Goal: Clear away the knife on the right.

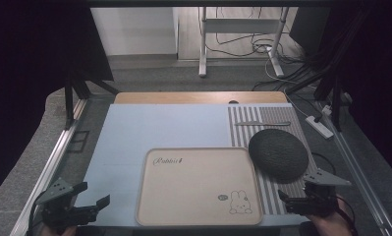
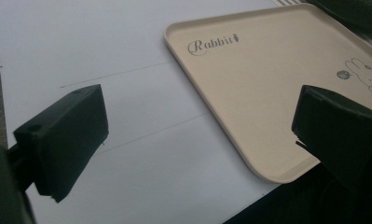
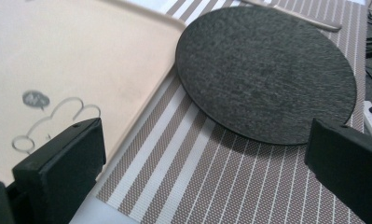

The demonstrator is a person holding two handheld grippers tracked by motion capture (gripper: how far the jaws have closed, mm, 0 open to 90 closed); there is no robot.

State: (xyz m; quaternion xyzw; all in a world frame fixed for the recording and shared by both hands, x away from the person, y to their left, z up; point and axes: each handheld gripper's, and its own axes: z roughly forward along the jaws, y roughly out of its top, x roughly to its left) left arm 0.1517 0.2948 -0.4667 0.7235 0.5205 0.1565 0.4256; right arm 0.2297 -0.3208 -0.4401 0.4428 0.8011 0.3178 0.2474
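Table [image 1: 149, 128]: pale blue.
Tray [image 1: 198, 187]: cream, front centre, empty.
Mat [image 1: 269, 147]: striped, right.
Disc [image 1: 278, 153]: dark, on mat, just beside tray; thin edge may slip a careless grasp.
Left gripper [image 1: 93, 199], right gripper [image 1: 287, 196]: jaws apart, empty.

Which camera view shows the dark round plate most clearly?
The right gripper view: the dark round plate is close, its rough texture visible. The high view shows it whole but small; the left gripper view catches just an edge.
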